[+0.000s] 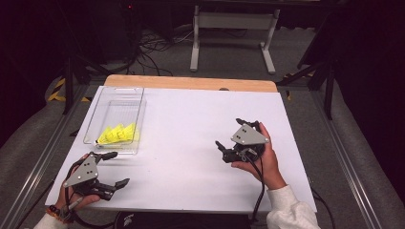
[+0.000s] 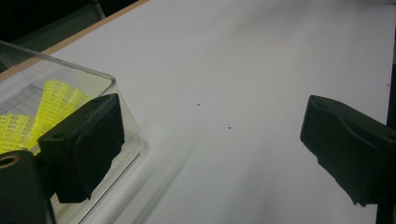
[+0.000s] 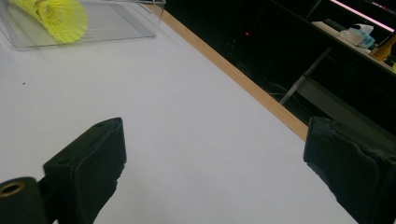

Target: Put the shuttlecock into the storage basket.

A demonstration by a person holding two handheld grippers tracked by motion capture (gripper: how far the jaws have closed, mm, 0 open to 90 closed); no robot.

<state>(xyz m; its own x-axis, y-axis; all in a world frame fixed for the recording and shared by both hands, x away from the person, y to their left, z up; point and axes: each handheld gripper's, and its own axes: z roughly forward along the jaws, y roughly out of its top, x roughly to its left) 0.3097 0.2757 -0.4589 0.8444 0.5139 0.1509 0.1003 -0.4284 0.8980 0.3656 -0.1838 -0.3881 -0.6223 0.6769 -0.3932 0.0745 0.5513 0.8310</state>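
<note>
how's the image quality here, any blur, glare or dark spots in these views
High view: the white table is brightly and evenly lit, the floor and edges behind fall nearly black. Left gripper view: soft overall, with the clear box wall reflective and the yellow shuttlecocks hazy through it. Right gripper view: the near jaws are blurred, the background beyond the table edge is dark.
</note>
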